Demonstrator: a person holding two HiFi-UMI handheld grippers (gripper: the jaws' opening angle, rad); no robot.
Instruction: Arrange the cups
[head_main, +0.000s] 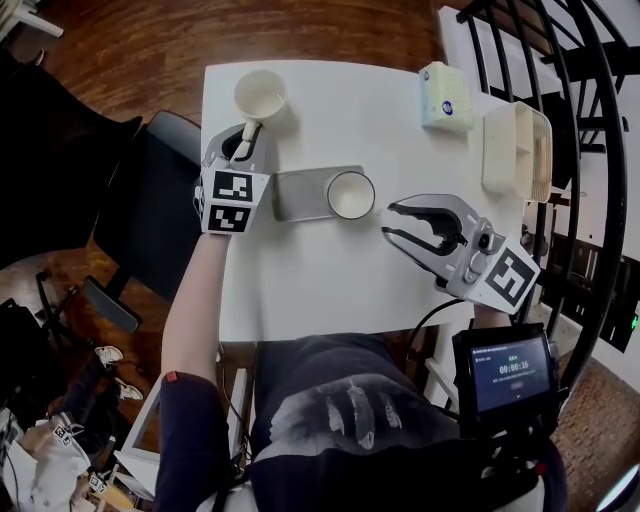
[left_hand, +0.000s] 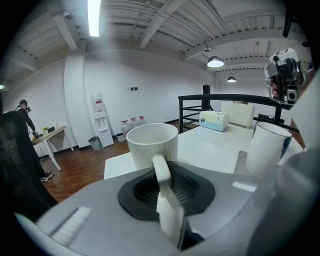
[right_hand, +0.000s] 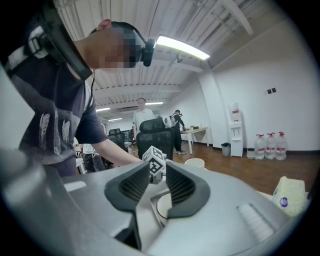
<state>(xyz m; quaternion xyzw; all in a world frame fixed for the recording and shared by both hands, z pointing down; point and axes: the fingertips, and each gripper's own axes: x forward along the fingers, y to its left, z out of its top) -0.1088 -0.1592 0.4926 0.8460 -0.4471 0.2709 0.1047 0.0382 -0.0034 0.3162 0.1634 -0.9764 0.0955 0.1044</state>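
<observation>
The near half of the white bench (head_main: 300, 285) lies bare. Farther back stand a grey rectangular tray (head_main: 300, 196) carrying a smooth white cup (head_main: 351, 195), a ribbed white mug (head_main: 260, 96) at left, a cream plastic box (head_main: 516, 150) at right.

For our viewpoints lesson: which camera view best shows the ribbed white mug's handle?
The left gripper view: the handle sits close and central, clamped between the jaws. The head view shows it small, partly hidden by the left gripper. The right gripper view shows the mug only distantly, no handle.
</observation>
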